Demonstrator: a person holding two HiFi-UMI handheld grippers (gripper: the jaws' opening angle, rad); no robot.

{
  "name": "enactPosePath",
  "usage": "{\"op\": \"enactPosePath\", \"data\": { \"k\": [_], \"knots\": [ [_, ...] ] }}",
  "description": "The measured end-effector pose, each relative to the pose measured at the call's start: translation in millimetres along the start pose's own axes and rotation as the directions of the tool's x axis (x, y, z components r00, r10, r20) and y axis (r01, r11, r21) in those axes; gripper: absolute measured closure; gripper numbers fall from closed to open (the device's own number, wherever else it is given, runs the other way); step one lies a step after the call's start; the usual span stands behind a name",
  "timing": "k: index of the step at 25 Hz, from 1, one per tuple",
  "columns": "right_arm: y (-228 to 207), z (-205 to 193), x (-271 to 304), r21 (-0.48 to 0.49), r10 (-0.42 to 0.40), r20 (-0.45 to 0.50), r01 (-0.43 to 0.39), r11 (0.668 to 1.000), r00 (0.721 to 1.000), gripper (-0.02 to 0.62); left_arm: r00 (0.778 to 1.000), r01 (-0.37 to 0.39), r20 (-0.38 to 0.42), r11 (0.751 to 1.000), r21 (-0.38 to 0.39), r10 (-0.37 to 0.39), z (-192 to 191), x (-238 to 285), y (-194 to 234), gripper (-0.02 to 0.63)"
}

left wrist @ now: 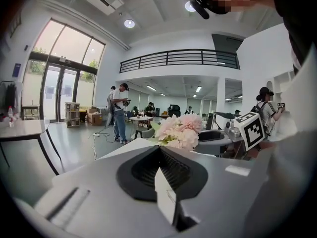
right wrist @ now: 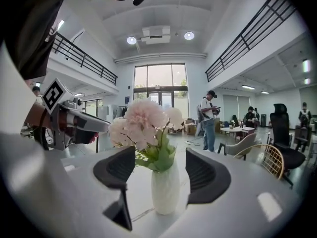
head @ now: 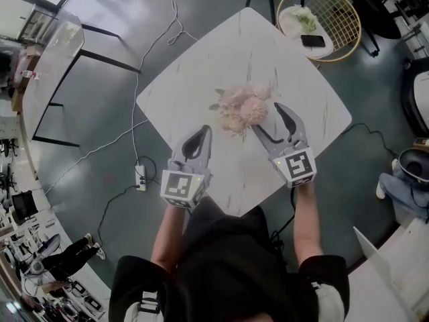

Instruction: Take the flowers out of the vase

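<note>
A bunch of pale pink flowers (head: 241, 109) stands in a small white ribbed vase (right wrist: 166, 190) in the middle of a white marble table (head: 201, 79). My right gripper (head: 267, 117) is just right of the bunch with its jaws wide open. In the right gripper view the vase and green leaves (right wrist: 158, 157) show in the gap between the dark pads (right wrist: 205, 175), which do not touch them. My left gripper (head: 203, 134) sits lower left of the flowers, apart from them, its jaws together and empty. The left gripper view shows the blooms (left wrist: 179, 130) beyond its tips.
A round wire basket (head: 335, 19) holding a phone (head: 313, 41) stands past the table's far right corner. A power strip (head: 140, 178) and cables lie on the floor at left, near a glass desk (head: 60, 45). People stand far behind.
</note>
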State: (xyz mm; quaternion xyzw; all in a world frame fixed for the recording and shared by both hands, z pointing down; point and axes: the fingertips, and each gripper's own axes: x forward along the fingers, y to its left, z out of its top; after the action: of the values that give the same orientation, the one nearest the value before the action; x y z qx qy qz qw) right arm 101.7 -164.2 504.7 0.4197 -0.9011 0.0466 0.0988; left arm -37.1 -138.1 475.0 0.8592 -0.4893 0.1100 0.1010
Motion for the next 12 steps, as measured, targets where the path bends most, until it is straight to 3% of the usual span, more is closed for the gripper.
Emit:
{"op": "enactPosePath", "data": {
  "k": [5,12],
  "knots": [
    [6.9,-2.4,5.9,0.0,0.075,-0.01,-0.075,0.997,0.997,0.282,1.0,-0.007,-0.009,1.0,-0.01,0.007,-5.9,-1.5,5.9,0.598],
    [7.6,4.0,3.5,-0.03,0.089,0.01,-0.089,0.996,0.996,0.272,1.0,-0.012,-0.013,1.0,-0.022,0.012,-7.0,-2.4,10.7,0.598]
  ]
}}
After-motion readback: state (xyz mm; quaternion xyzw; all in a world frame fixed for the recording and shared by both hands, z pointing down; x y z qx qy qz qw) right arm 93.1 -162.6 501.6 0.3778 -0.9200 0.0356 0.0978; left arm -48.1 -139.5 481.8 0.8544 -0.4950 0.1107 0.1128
